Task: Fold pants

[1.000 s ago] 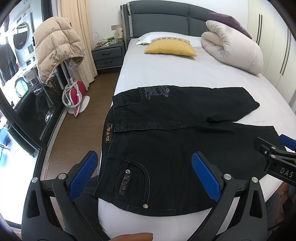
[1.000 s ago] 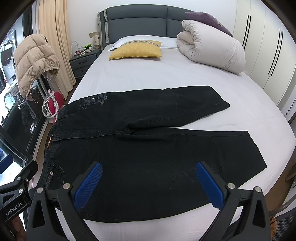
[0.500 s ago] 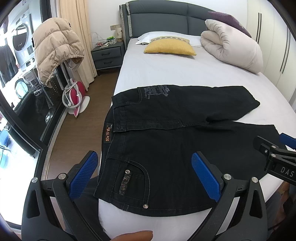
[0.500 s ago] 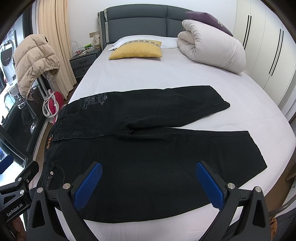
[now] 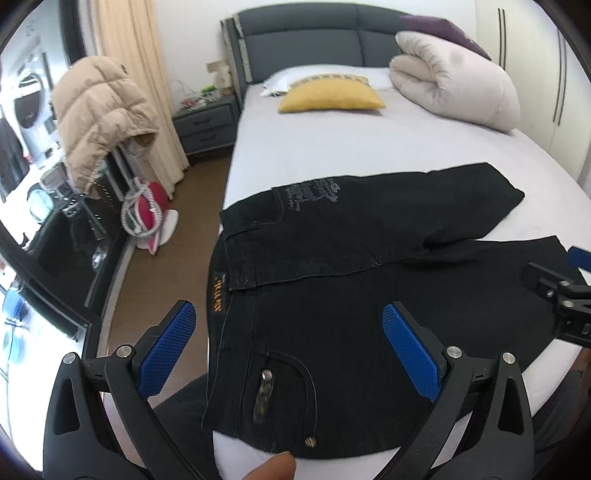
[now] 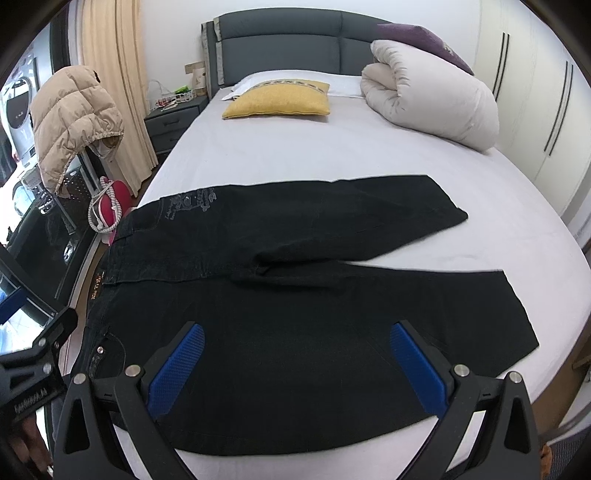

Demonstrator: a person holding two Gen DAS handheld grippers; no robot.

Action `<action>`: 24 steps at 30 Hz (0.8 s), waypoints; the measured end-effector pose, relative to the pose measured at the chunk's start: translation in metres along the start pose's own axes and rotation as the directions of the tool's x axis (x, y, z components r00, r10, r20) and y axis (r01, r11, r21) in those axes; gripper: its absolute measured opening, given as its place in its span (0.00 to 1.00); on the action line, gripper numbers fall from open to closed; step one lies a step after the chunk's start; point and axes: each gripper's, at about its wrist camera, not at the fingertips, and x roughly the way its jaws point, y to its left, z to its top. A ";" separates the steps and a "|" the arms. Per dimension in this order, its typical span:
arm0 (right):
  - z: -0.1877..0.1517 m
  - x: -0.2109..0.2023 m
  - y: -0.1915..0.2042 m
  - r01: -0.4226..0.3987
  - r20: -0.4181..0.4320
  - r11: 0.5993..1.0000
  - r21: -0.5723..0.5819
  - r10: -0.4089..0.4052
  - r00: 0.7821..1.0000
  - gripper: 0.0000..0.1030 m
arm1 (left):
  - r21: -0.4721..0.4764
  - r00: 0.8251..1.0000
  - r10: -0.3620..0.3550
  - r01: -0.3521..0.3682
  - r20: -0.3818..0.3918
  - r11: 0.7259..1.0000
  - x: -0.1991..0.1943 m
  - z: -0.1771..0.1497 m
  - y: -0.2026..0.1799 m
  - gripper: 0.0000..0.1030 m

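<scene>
1. Jacket [image 6: 70, 122], tan and puffy, is hanging over a rack at the far left, beside the curtain [image 6: 114, 85].
2. A nightstand [image 6: 171, 122] is standing just beside the bed's grey headboard [image 6: 284, 40].
3. The left gripper [image 5: 288, 350] is hovering over the waistband end of the pants [image 5: 351, 295], its jaws standing wide apart and holding nothing.
4. The black pants are lying flat on the bed [image 6: 295, 147], waistband at the left edge, both legs stretching to the right, the far leg angling away from the near one.
5. A yellow pillow [image 6: 277, 99] is resting near the headboard.
6. The right gripper [image 6: 295, 365] is hovering over the near leg, jaws spread wide with nothing between them.
7. A rolled white duvet [image 6: 432, 99] is sitting at the bed's far right, a purple cushion [image 6: 421, 35] behind it.
8. Wardrobe doors [image 6: 535, 92] are lining the right wall.
</scene>
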 end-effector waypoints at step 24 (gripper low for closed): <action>0.134 0.145 0.014 -0.378 -0.119 0.795 -0.475 0.367 0.923 0.65 | 0.277 0.957 -0.189 0.247 -0.219 0.929 0.287 0.184 0.078 1.00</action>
